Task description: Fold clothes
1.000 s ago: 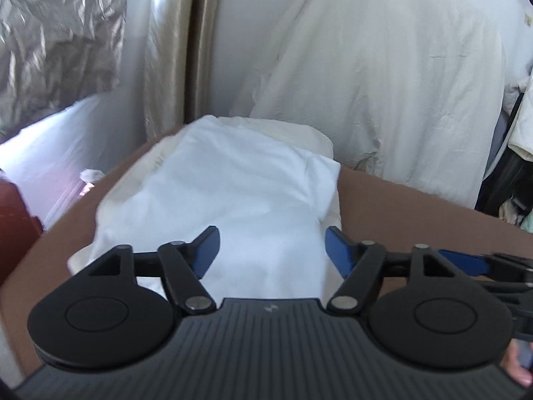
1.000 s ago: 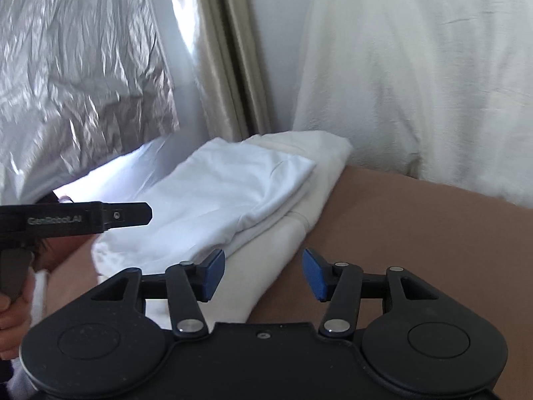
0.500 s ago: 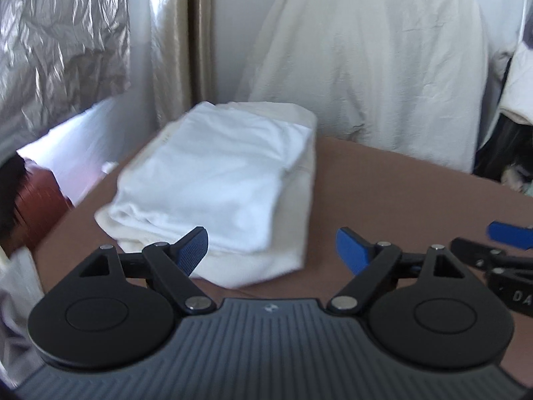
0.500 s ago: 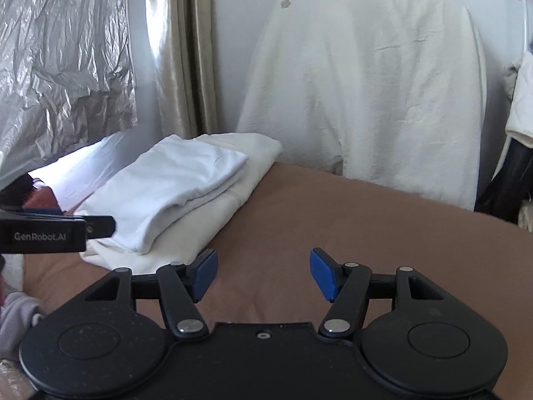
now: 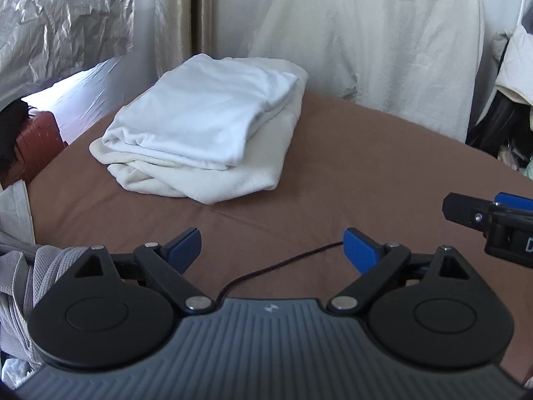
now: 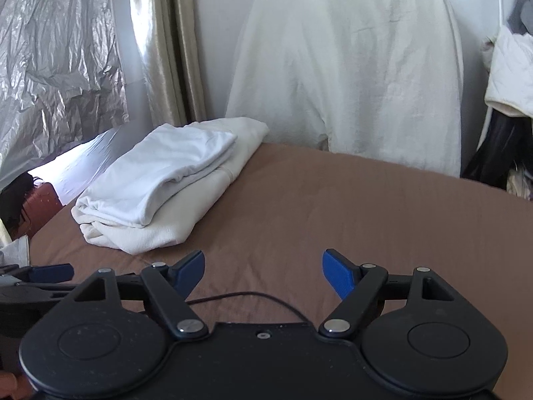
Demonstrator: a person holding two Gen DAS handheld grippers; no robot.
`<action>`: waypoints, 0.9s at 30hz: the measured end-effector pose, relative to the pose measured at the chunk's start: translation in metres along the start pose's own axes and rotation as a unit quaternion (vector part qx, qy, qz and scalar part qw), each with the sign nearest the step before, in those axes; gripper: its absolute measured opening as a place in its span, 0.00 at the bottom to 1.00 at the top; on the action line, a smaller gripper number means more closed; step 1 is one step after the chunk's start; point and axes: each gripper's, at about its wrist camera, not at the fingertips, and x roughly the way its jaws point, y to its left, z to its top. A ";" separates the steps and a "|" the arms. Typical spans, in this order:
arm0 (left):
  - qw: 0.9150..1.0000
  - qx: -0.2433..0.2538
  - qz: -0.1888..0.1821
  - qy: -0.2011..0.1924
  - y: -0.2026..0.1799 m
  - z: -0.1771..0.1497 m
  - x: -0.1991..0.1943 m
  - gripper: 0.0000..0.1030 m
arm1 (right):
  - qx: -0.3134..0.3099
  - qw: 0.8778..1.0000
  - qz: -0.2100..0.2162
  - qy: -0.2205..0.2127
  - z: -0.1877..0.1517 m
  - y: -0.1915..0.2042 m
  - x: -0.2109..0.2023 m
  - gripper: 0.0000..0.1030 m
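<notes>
Brown bed surface (image 5: 333, 153) is carrying two folded garments

White tee (image 5: 206, 113) is lying on cream sweatshirt (image 5: 253, 173) at upper left; left gripper (image 5: 272, 246) and right gripper (image 6: 263, 271) are opening, empty; grey garment (image 5: 20, 273) is waiting unfolded at lower left

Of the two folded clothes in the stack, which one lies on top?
The white shirt lies on top. It is brighter and smaller than the cream garment under it, which sticks out along the near and right edges.

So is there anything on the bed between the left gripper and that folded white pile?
Nothing solid. The left gripper, its jaws opening and empty, faces the folded white pile across bare brown cover. Only a thin dark thread lies on the cover just ahead of its fingers.
</notes>
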 end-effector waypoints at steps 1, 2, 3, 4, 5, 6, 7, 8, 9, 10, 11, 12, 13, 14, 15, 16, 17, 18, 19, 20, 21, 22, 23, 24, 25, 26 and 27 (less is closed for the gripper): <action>1.000 0.005 0.003 -0.001 -0.001 0.000 0.000 0.91 | 0.004 1.000 0.000 0.002 -0.001 0.000 0.000 0.80; 1.000 0.009 0.006 -0.002 -0.002 0.001 0.000 0.91 | 0.004 1.000 0.001 0.003 -0.002 0.000 0.000 0.81; 1.000 0.013 0.009 -0.005 -0.003 0.002 -0.001 0.91 | 0.005 1.000 0.001 0.004 -0.004 0.000 -0.001 0.81; 1.000 0.015 0.013 -0.007 -0.003 0.003 -0.002 0.91 | 0.003 1.000 0.001 0.004 -0.005 0.001 -0.001 0.81; 1.000 0.017 0.017 -0.008 -0.002 0.004 -0.002 0.91 | 0.001 1.000 0.002 0.003 -0.006 0.003 -0.002 0.81; 1.000 0.016 0.020 -0.007 -0.002 0.005 -0.002 0.91 | 0.000 1.000 0.002 0.002 -0.007 0.004 -0.003 0.81; 1.000 0.016 0.022 -0.005 -0.001 0.006 -0.002 0.91 | -0.001 1.000 0.002 0.001 -0.008 0.005 -0.004 0.82; 1.000 0.015 0.024 -0.004 0.000 0.006 -0.002 0.91 | -0.002 1.000 0.003 0.002 -0.009 0.005 -0.004 0.83; 1.000 0.013 0.025 -0.002 0.000 0.007 -0.002 0.91 | -0.005 1.000 0.002 0.006 -0.009 0.006 -0.003 0.84; 1.000 0.012 0.027 -0.001 0.001 0.007 -0.002 0.91 | -0.009 1.000 -0.006 0.013 -0.009 0.007 -0.002 0.85; 1.000 0.012 0.029 0.000 0.001 0.007 -0.002 0.91 | -0.013 1.000 -0.016 0.018 -0.010 0.008 -0.002 0.85; 0.999 0.015 0.032 0.002 0.000 0.008 -0.002 0.91 | -0.016 0.999 -0.025 0.019 -0.010 0.008 -0.002 0.85; 0.999 0.020 0.037 0.006 0.000 0.008 -0.002 0.92 | -0.018 0.999 -0.032 0.020 -0.010 0.009 -0.003 0.85; 0.999 0.025 0.040 0.008 -0.001 0.008 -0.002 0.92 | -0.015 0.999 -0.034 0.022 -0.010 0.008 -0.004 0.85; 0.999 0.028 0.039 0.006 -0.002 0.008 -0.002 0.92 | -0.013 0.999 -0.036 0.024 -0.010 0.007 -0.005 0.85; 0.999 0.030 0.038 0.005 -0.002 0.008 -0.003 0.92 | -0.010 0.999 -0.037 0.026 -0.010 0.006 -0.006 0.85; 0.999 0.027 0.035 0.003 -0.003 0.008 -0.003 0.93 | -0.008 0.999 -0.036 0.028 -0.009 0.005 -0.007 0.85; 0.999 0.023 0.030 0.001 -0.002 0.007 -0.002 0.95 | -0.006 0.999 -0.035 0.028 -0.009 0.004 -0.007 0.85; 0.999 0.019 0.026 0.001 -0.002 0.007 -0.001 0.98 | -0.007 0.999 -0.033 0.026 -0.009 0.004 -0.008 0.86; 1.000 0.017 0.025 0.002 -0.002 0.006 0.001 0.98 | -0.008 0.999 -0.031 0.024 -0.010 0.004 -0.008 0.87; 0.999 0.017 0.028 0.004 -0.003 0.005 0.003 0.98 | -0.009 0.999 -0.029 0.022 -0.010 0.004 -0.008 0.87; 0.999 0.019 0.031 0.007 -0.004 0.004 0.006 0.98 | -0.011 0.999 -0.028 0.019 -0.010 0.005 -0.009 0.87; 0.999 0.022 0.035 0.010 -0.005 0.003 0.008 0.98 | -0.012 0.999 -0.028 0.017 -0.011 0.006 -0.009 0.87; 0.999 0.025 0.038 0.012 -0.006 0.003 0.009 0.98 | -0.012 0.999 -0.027 0.016 -0.011 0.007 -0.009 0.87; 0.999 0.029 0.040 0.012 -0.007 0.002 0.010 0.98 | -0.012 0.999 -0.026 0.015 -0.011 0.008 -0.008 0.87; 0.999 0.032 0.042 0.012 -0.008 0.002 0.011 0.98 | -0.013 0.999 -0.025 0.017 -0.011 0.008 -0.008 0.87; 0.998 0.033 0.043 0.011 -0.009 0.002 0.011 0.98 | -0.013 0.999 -0.025 0.019 -0.011 0.009 -0.007 0.87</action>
